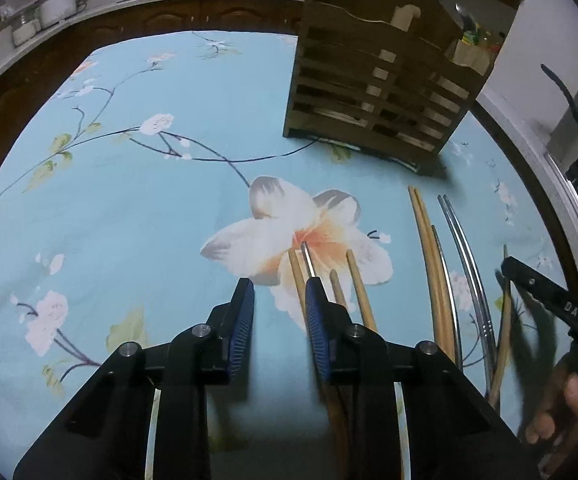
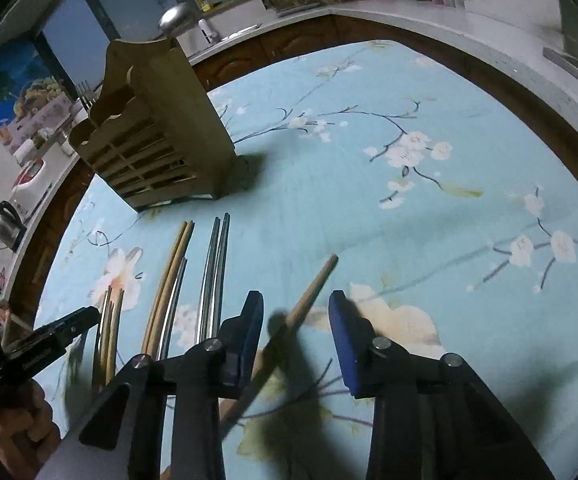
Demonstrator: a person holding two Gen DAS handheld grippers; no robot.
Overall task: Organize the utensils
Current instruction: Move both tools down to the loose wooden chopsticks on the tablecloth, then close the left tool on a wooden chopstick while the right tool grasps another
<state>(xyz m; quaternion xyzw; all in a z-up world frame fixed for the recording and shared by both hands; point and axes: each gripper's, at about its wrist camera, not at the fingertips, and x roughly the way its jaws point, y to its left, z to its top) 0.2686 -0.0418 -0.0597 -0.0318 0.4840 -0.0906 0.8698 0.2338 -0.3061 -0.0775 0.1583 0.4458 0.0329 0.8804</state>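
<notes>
A wooden slatted utensil holder (image 1: pixel 381 80) stands at the far side of the floral blue tablecloth; it also shows in the right wrist view (image 2: pixel 157 140). Wooden chopsticks (image 1: pixel 429 256) and metal chopsticks (image 1: pixel 465 256) lie in rows on the cloth. My left gripper (image 1: pixel 279 292) is open and empty, just left of a small bundle of chopsticks (image 1: pixel 357 280). My right gripper (image 2: pixel 295 304) is open above a single wooden chopstick (image 2: pixel 313 288) that lies slanted between its jaws, without gripping it. The right gripper also shows at the left wrist view's right edge (image 1: pixel 541 292).
A kitchen counter (image 2: pixel 429 12) with bottles, a knife block and jars curves around the table. A kettle (image 2: pixel 5 224) and white appliance (image 2: pixel 29 176) sit at the left. More wooden and metal chopsticks (image 2: pixel 193 276) lie left of my right gripper.
</notes>
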